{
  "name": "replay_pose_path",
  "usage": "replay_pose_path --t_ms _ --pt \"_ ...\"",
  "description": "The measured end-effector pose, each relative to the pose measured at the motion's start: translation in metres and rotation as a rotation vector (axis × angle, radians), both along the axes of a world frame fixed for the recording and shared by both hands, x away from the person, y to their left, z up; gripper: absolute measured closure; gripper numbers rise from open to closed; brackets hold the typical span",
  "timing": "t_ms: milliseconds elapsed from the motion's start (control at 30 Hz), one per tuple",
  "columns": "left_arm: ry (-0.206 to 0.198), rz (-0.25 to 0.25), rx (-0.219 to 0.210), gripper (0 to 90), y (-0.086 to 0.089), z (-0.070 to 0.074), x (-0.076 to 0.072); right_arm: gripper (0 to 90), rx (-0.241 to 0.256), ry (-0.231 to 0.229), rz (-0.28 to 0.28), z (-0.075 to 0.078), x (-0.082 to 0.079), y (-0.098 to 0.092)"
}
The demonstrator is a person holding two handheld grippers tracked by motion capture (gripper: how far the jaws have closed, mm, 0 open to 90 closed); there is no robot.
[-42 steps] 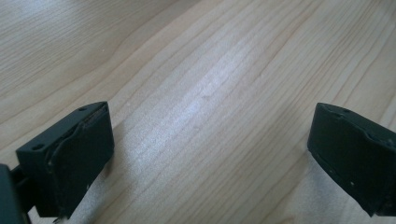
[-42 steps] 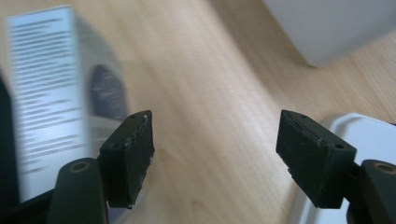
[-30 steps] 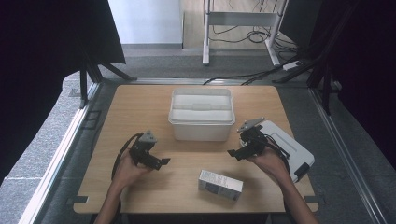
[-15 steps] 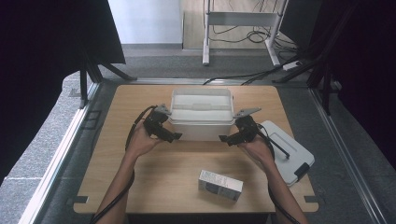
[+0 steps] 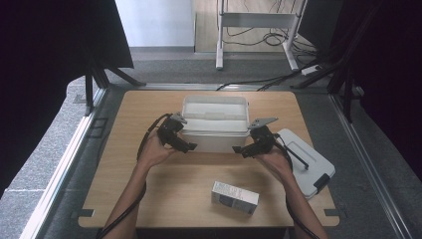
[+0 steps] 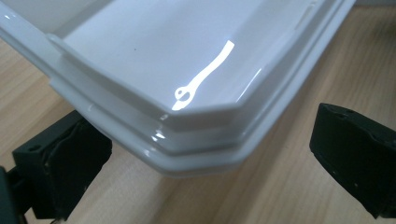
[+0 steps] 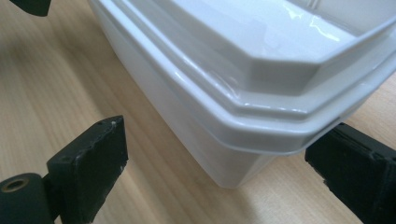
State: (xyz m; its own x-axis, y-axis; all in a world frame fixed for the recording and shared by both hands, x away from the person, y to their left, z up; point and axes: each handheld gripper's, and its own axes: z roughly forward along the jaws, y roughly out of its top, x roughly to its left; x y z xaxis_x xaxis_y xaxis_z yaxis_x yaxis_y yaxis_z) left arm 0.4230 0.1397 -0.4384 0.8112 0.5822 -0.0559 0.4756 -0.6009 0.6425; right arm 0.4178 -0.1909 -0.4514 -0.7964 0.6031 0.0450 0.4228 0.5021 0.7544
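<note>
Left tool point(image 5: 175, 135) and right tool point(image 5: 256, 142): both spread wide, flanking white tub's point(image 5: 215, 112) near corners; forearms reaching forward.

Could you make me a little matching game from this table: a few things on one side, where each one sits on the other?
Things:
1. white tub
2. small box
3. grey lid
4. left claw

Places:
A. flat at the table's right edge
B. near the front edge
C. middle of the table, open on top
D. at the tub's front left corner

Pairs: 1-C, 2-B, 3-A, 4-D
</note>
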Motion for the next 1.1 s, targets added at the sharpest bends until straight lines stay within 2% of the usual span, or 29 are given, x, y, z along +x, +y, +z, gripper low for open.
replay_pose_path --t_ms 33,100,133,167,233,267,367,633,733,833,900,933,1000,1033,1067,1100 --pt "0.0 0.0 0.0 0.0 0.0 0.0 0.0 5.2 0.0 0.0 0.0 0.0 0.0 0.0" --pt "-0.004 -0.001 -0.002 0.0 0.001 0.0 -0.008 4.2 0.0 -0.009 0.007 -0.001 -0.007 0.001" --pt "-0.009 -0.007 0.002 0.0 0.003 0.0 -0.016 3.3 0.002 -0.013 0.011 -0.002 -0.012 0.002" --pt "-0.009 -0.007 0.002 0.0 0.003 0.0 -0.016 3.3 0.002 -0.013 0.011 -0.002 -0.012 0.002" --pt "-0.014 -0.015 -0.008 0.0 0.006 -0.001 -0.029 2.4 0.007 -0.016 0.024 -0.002 -0.023 0.003" --pt "-0.014 -0.015 -0.008 0.0 0.006 -0.001 -0.029 2.4 0.007 -0.016 0.024 -0.002 -0.023 0.003" --pt "-0.018 -0.025 -0.02 0.0 0.01 -0.002 -0.042 2.3 0.014 -0.018 0.041 -0.003 -0.034 0.003" --pt "-0.023 -0.045 -0.006 0.0 0.009 -0.001 -0.073 0.5 0.013 -0.021 0.045 -0.003 -0.061 0.002" --pt "-0.028 -0.043 0.001 0.0 0.01 0.0 -0.084 0.5 0.01 -0.033 0.065 -0.003 -0.075 0.002" --pt "-0.033 -0.045 -0.003 0.0 0.011 0.0 -0.085 0.9 0.009 -0.042 0.069 -0.003 -0.079 0.002" --pt "-0.036 -0.059 -0.01 0.0 0.014 0.001 -0.086 4.5 0.015 -0.053 0.07 -0.003 -0.083 -0.002" --pt "-0.036 -0.059 -0.01 0.0 0.014 0.001 -0.086 1.9 0.015 -0.056 0.07 -0.004 -0.084 -0.004" --pt "-0.036 -0.062 0.004 0.0 0.018 0.002 -0.086 0.1 0.001 -0.066 0.063 -0.007 -0.086 -0.007" --pt "-0.036 -0.064 0.007 0.0 0.021 0.002 -0.086 0.0 -0.023 -0.072 0.056 -0.01 -0.086 -0.011" --pt "-0.039 -0.062 0.011 0.0 0.025 0.002 -0.086 0.0 -0.052 -0.054 0.034 -0.021 -0.086 -0.02" --pt "-0.042 -0.064 0.015 0.0 0.031 0.003 -0.086 0.0 -0.054 -0.044 0.028 -0.024 -0.086 -0.024"
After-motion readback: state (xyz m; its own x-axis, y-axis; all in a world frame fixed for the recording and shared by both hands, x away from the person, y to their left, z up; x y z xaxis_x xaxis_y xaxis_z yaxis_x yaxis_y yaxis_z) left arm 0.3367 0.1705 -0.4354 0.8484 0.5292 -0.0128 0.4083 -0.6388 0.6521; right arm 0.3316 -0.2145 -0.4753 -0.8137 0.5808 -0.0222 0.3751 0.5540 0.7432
